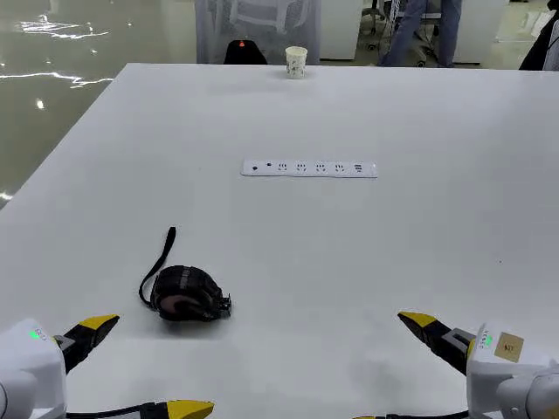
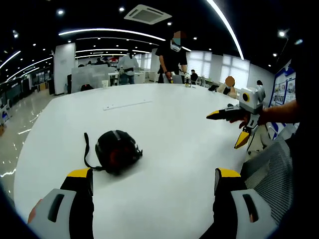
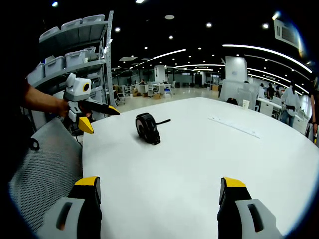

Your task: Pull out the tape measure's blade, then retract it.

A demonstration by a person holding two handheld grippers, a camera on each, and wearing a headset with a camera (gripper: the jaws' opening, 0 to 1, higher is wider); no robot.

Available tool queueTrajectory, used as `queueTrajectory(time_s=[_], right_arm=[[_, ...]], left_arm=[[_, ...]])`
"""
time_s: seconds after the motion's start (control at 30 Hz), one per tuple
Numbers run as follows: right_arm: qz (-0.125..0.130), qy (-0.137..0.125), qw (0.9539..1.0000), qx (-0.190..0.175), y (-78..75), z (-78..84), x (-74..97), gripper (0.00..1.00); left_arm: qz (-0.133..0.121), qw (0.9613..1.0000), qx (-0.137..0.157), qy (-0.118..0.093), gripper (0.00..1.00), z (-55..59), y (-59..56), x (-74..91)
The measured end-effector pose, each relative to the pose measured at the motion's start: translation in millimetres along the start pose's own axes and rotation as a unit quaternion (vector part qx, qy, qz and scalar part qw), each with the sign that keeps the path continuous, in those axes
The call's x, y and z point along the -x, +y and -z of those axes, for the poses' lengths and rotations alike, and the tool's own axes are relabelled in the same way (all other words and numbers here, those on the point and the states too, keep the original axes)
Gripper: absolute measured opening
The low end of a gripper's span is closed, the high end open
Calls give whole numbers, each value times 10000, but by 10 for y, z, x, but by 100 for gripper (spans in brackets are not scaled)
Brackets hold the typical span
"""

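A black tape measure with a black wrist strap lies on the white table, left of centre, and its blade is not pulled out. My left gripper is open just in front of it, near the table's front edge. In the left gripper view the tape measure sits ahead of the open jaws and slightly left, apart from them. My right gripper is open at the front right, over bare table. From the right gripper view the tape measure is further off, with the left gripper beside it.
A white power strip lies across the table's middle. A paper cup stands at the far edge, with a chair behind it. People stand beyond the table. A mesh chair back is near the front edge.
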State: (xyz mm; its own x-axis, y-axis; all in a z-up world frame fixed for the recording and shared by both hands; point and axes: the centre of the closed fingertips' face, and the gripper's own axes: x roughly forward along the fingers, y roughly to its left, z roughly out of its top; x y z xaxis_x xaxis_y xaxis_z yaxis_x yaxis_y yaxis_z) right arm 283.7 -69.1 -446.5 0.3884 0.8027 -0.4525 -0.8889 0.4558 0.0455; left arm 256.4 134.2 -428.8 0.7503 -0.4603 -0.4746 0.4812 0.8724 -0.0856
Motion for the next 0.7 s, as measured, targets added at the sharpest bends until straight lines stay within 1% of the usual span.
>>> queueTrajectory(time_s=[0.17,0.43,0.7], right_arm=[[-13,8,10000,18,3,-7,-5,99],[-32,20,10000,20,11,-13,-11,99],[-29,33,10000,10,3,-11,-8,99]], left_arm=[[10,10000,-15,49,99,26,-10,6],[22,10000,4,24,99,17,0,20],[60,9999,0,82,99,30,-10,28]])
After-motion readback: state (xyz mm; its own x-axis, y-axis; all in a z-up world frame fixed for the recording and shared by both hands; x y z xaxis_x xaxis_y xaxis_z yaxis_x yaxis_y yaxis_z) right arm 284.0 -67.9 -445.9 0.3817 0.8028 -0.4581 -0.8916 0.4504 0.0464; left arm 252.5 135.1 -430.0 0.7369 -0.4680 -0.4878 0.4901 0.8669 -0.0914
